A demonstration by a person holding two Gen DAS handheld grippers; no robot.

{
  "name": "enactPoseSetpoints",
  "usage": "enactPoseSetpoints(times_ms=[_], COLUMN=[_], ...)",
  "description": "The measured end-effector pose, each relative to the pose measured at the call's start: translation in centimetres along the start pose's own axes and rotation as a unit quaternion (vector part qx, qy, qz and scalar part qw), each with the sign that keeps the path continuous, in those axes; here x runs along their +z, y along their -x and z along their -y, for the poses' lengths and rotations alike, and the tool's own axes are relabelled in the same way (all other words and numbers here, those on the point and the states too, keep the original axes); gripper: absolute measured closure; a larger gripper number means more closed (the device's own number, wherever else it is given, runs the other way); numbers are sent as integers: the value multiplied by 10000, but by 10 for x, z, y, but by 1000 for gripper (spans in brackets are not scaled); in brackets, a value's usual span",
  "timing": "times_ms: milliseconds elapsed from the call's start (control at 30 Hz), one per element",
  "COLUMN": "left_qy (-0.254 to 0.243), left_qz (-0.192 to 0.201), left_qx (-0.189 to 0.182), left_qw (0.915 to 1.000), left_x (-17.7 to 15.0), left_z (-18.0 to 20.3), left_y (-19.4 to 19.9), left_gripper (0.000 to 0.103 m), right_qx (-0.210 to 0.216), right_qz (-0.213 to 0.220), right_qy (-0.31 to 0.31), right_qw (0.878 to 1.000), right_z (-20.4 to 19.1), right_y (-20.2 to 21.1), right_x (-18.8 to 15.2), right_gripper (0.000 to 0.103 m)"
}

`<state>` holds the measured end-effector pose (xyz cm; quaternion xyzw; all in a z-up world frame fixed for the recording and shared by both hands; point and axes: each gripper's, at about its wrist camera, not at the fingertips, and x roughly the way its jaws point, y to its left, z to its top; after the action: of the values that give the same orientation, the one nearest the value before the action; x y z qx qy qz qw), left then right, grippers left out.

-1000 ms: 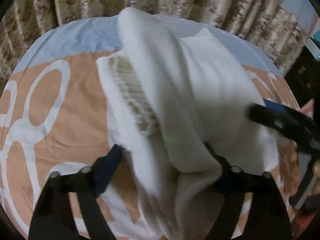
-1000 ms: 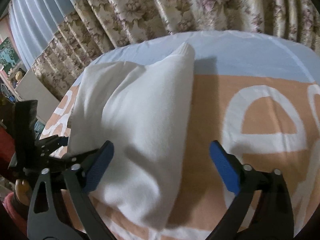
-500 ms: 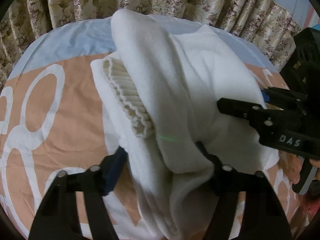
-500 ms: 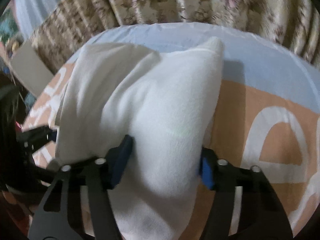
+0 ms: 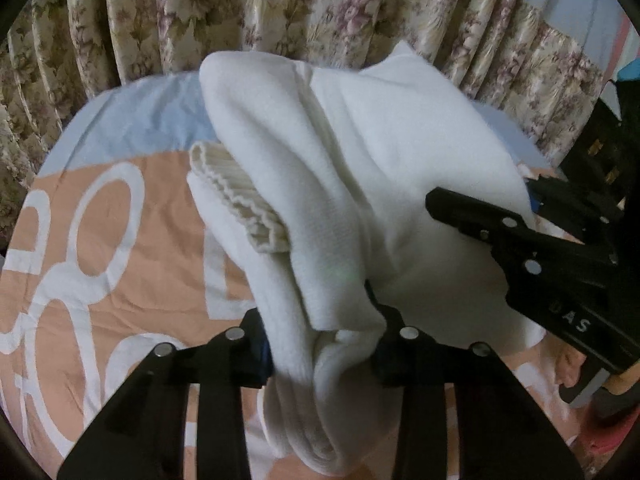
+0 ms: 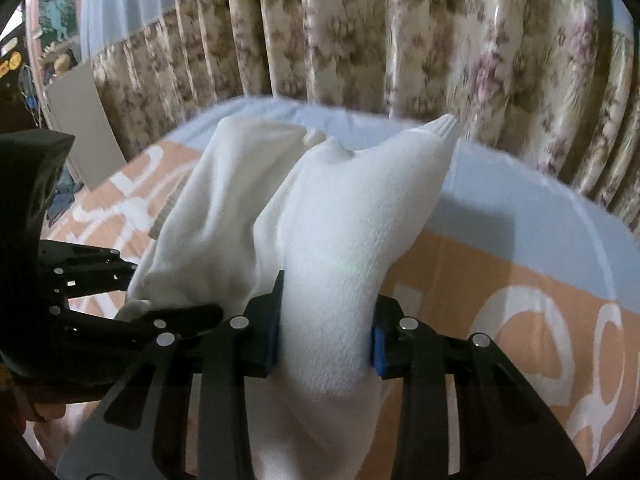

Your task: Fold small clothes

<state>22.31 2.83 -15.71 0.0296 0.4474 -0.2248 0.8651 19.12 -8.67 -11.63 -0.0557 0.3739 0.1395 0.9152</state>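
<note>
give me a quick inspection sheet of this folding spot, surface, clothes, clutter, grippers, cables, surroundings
surface: bedsheet, peach with white shapes and a pale blue band at the far edge.
job's things: one white garment, bunched, ribbed cuff showing on its left side; far end lifted off the sheet.
clutter: nothing seen on the sheet.
grippers: left gripper has just closed and pinches the garment's near edge; right gripper has just closed and pinches another fold of it.
cables: nothing seen.
surroundings: floral curtain behind the bed; grey board leaning at left; dark furniture at right.
</note>
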Motion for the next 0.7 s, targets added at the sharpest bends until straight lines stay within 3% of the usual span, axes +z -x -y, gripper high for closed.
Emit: enactPoseSetpoints(times_ms=[167,333,567,667,700], left_qy=[-242,-461,-741,-794,-730], left_qz=[229,117,-431,-318,-331], left_qx=[-24,-148,-1,177,202], left_qw=[9994,9988,9963,9962,9966], left_x=[9,3,-21,-27,-26], left_z=[50,114,162,165,162], left_y=[18,2,-54,-58,-59], left_gripper=[66,66,64,55,47], right_qx=[-45,-317,-670,-603,-485], right_qz=[240,282,-454,-708,-623], right_qy=[-57,-129,-91,-143,-283], right_qw=[9997,9990,9967,9956,9965], right_z=[29,69,113,124,129], right_y=[34,72,73,57,59], right_x=[1,-18,-74,-96,-99], right_gripper=[68,68,67,65,63])
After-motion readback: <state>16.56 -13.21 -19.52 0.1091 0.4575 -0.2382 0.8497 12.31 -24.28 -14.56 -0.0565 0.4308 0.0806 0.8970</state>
